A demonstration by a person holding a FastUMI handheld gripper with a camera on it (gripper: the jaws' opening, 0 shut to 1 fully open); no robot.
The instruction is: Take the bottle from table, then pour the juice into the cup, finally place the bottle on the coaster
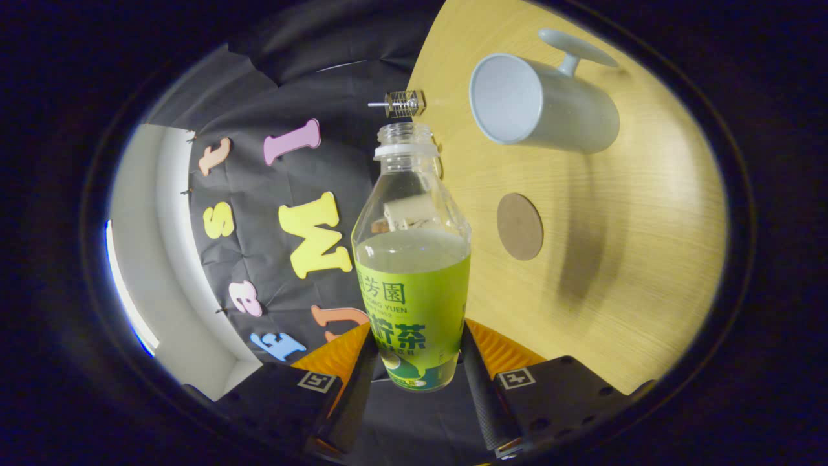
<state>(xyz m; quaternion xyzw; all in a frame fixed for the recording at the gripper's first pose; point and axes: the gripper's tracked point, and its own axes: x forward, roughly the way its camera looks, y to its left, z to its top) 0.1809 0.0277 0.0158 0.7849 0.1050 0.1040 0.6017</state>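
Gripper (414,362): both fingers pinch the bottle low on its label, one on each side; a square marker tag sits on each finger block.
Bottle (412,272): clear plastic w/ a green label, cap off, neck open; held between the fingers, clear of the table. Pale juice stands up to the shoulder, approx. level w/ the label's top edge.
Cup (540,103): pale grey mug w/ a handle, on the table beyond the bottle's neck and off to one side; its open mouth faces the camera, inside looks dry.
Coaster (519,226): round brown disc flat on the table, bare, between cup and fingers, just beside the bottle's shoulder.
Table (634,272): light wood-grain top; view is rolled, so the surface runs up one side of the bottle. Soft shadow falls across it nr. the coaster.
Small metal part (401,103): wire-wound item at the table's edge, just past the bottle's mouth; can't tell what it is.
Room: black creased cloth wall (323,149) behind the bottle; white panel (155,259) w/ a bright strip beside it.
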